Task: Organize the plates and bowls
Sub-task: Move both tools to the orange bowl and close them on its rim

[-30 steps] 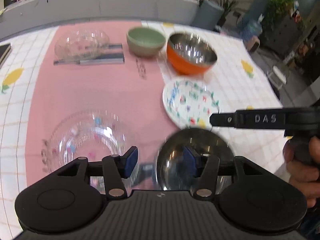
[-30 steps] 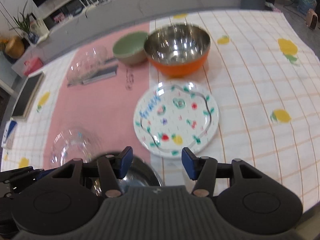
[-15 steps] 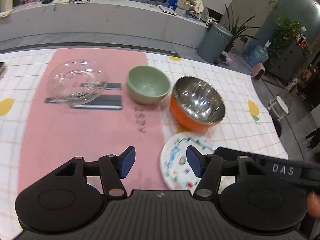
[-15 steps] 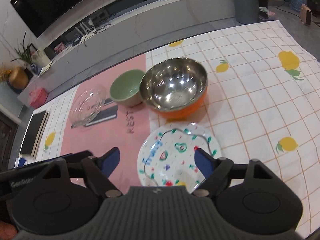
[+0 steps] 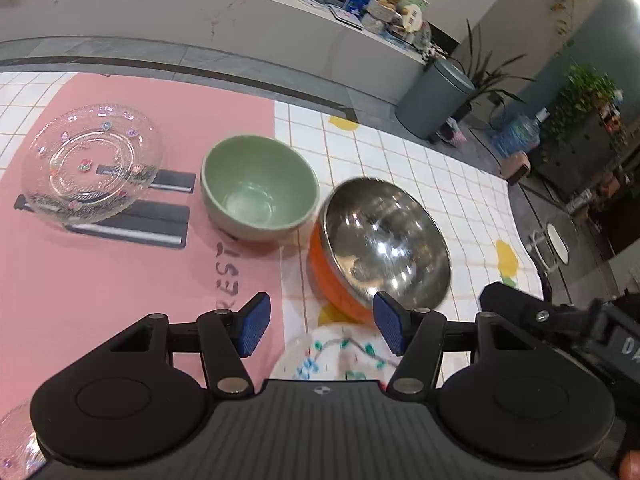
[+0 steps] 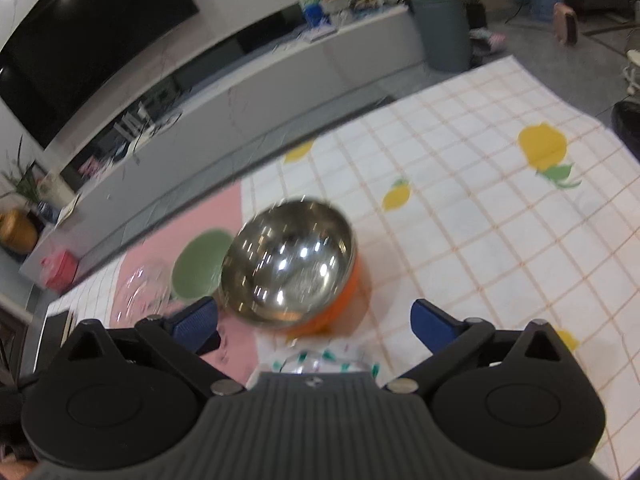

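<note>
An orange bowl with a steel inside (image 5: pixel 384 240) (image 6: pixel 288 268) stands on the checked cloth. A green bowl (image 5: pixel 260 188) (image 6: pixel 200 264) sits to its left. Further left, a clear glass plate (image 5: pixel 92 172) (image 6: pixel 144 288) rests on black strips. A flowered white plate (image 5: pixel 340 356) (image 6: pixel 320 360) lies close in, half hidden under both gripper bodies. My left gripper (image 5: pixel 320 324) is open and empty, hovering near the orange bowl's near rim. My right gripper (image 6: pixel 316 320) has its jaws opening wide, with nothing gripped; the orange bowl lies beyond them.
A pink mat (image 5: pixel 100 280) covers the left part of the table. A glass bowl (image 5: pixel 16 444) peeks in at the near left corner. The right gripper's black body (image 5: pixel 560 328) is close on the right. Beyond the table's far edge runs a grey bench (image 5: pixel 200 12).
Both grippers have moved forward over the table toward the far bowls. The near steel bowl and most of the glass bowl left the view. The right jaws have spread much wider.
</note>
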